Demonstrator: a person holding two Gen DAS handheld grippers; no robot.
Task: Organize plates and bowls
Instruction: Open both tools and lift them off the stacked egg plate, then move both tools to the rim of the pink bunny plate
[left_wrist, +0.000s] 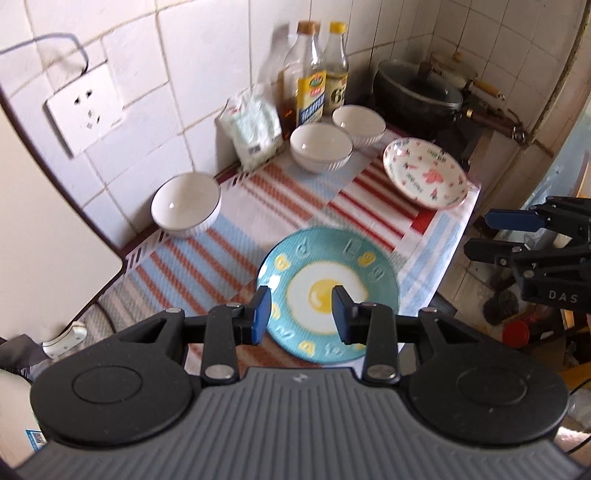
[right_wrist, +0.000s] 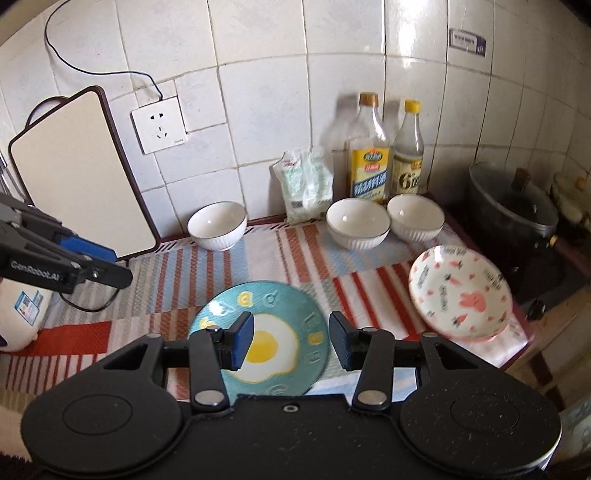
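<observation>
Still scattered, nothing stacked. Far left against the tiled wall, a lone white bowl (right_wrist: 217, 225); further right by the bottles, a pair of white bowls (right_wrist: 358, 222) just beside each other; far right near the surface (right_wrist: 258, 258) edge, a pink-patterned plate (right_wrist: 461, 293). Front and centre, a blue egg plate (right_wrist: 258, 332) flat on the striped cloth. All sorting left to do, by the look of it. Left hand-held gripper (left_wrist: 300, 314) part open, empty, above the blue egg plate. Right hand-held gripper (right_wrist: 291, 341) likewise part open, holding nothing, above that same plate without contact.
</observation>
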